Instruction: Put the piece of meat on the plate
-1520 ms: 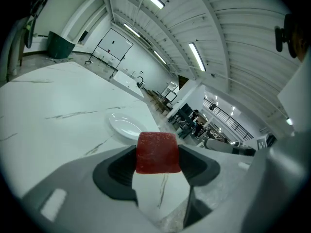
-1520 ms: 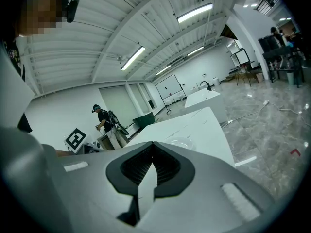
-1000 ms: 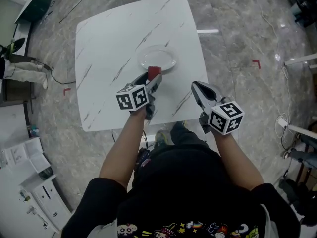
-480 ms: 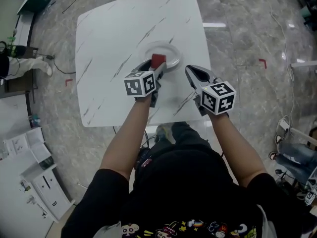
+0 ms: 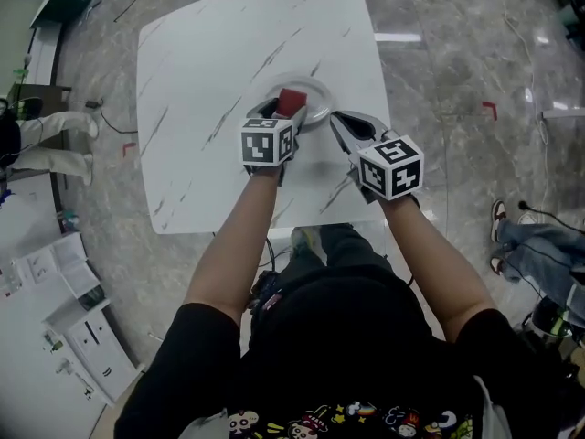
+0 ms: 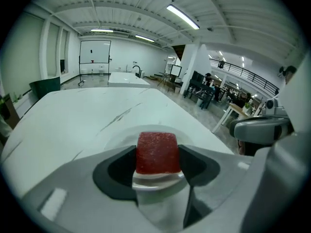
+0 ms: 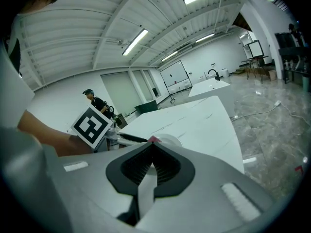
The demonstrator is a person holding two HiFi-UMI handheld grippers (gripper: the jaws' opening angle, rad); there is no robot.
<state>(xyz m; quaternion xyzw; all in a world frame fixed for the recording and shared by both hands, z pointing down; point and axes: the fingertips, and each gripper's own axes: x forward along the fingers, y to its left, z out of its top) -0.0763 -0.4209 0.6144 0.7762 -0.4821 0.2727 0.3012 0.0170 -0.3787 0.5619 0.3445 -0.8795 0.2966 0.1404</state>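
A red block of meat [image 5: 291, 101] [image 6: 156, 152] is clamped between the jaws of my left gripper [image 5: 285, 106] [image 6: 156, 155]. It hangs over the near-left part of the white plate [image 5: 315, 96] [image 6: 116, 140] on the marble table [image 5: 210, 53]. My right gripper [image 5: 340, 122] [image 7: 151, 152] is shut with nothing in it, just right of the plate's near rim. In the right gripper view the plate [image 7: 167, 141] and a corner of the meat [image 7: 153, 139] show just past the jaw tips.
The white marble table [image 6: 73, 110] stretches far beyond the plate. Its near edge [image 5: 274, 218] lies under my forearms. A person's legs and shoes [image 5: 526, 236] are on the floor at right. White shelving [image 5: 64, 309] stands lower left.
Both grippers have moved forward over the table. The left one carried the meat from short of the plate to above its near edge. The right one drew in beside the plate.
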